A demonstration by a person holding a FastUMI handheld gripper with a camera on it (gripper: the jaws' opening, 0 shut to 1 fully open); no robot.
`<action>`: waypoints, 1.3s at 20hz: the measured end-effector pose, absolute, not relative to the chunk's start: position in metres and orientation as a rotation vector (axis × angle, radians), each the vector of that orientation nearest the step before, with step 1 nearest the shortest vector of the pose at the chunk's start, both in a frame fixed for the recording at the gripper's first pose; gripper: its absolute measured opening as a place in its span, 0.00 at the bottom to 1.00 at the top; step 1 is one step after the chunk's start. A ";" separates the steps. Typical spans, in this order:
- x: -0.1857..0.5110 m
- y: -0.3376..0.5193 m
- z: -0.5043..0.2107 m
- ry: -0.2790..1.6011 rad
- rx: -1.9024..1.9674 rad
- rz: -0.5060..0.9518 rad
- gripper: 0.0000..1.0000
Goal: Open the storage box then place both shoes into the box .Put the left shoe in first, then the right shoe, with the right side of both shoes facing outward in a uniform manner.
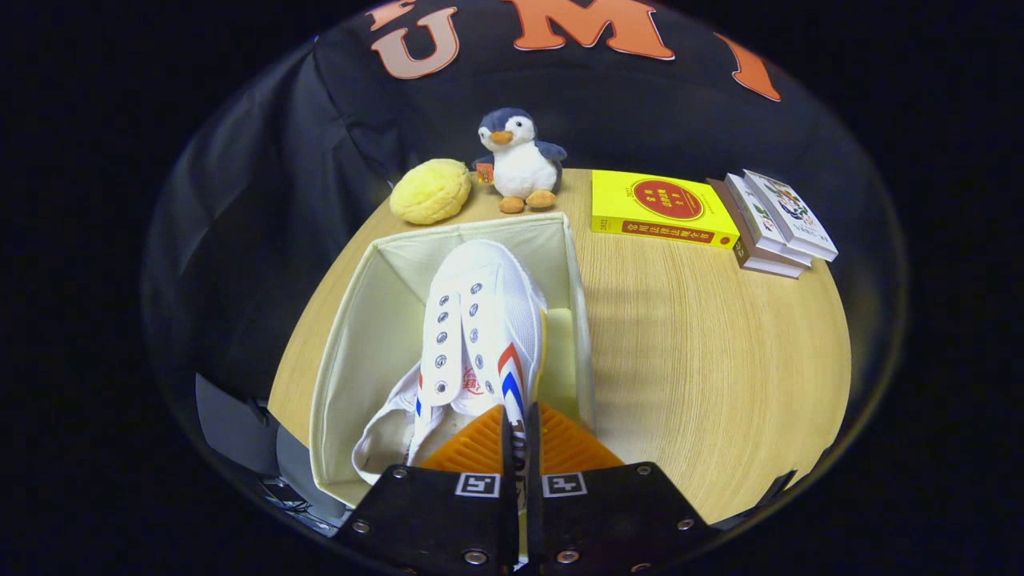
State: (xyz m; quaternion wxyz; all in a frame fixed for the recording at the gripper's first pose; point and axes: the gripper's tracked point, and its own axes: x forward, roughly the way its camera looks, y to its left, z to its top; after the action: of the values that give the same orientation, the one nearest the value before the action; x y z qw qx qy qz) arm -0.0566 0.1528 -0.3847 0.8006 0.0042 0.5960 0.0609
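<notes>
Your tongs (518, 436) are clamped on the right collar edge of the one white shoe (472, 336), which hangs toe-away inside the open box (352, 320) on the table (704, 352). The striped flank sits close against the box's right wall. I judge this to be the lowering step. Keep the sole level and let the toe settle toward the far wall before you loosen the grip. Don't drag the collar rightward, since the soft wall may fold. Whether this is the left or the right shoe I cannot tell, so check that the side you want faces outward before you let go.

Counted, largest first:
- one table
- one box, lid already out of the way
- one shoe in sight
- one yellow book (662, 210) at the far right, with a stack (772, 224) of about three books just right of it
- one penguin toy (520, 160) beyond the box
- one yellow bun (430, 190) left of the penguin
</notes>
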 end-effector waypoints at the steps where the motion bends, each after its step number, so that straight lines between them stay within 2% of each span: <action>1: -0.056 0.153 -0.388 1.281 0.013 0.114 0.05; 3: -0.054 0.156 -0.388 1.280 0.036 0.097 0.08; 4: -0.056 0.156 -0.388 1.283 0.042 0.104 0.15; 9: -0.056 0.165 -0.370 1.253 0.088 0.149 0.32; 10: -0.050 0.163 -0.362 1.225 0.094 0.152 0.36; 17: -0.022 0.137 -0.305 1.072 0.105 0.174 0.47; 26: 0.017 0.096 -0.211 0.769 0.047 0.155 0.79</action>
State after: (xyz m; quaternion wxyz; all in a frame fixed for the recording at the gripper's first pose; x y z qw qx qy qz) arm 0.0173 0.0960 -0.2109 0.9239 0.0227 0.3745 0.0755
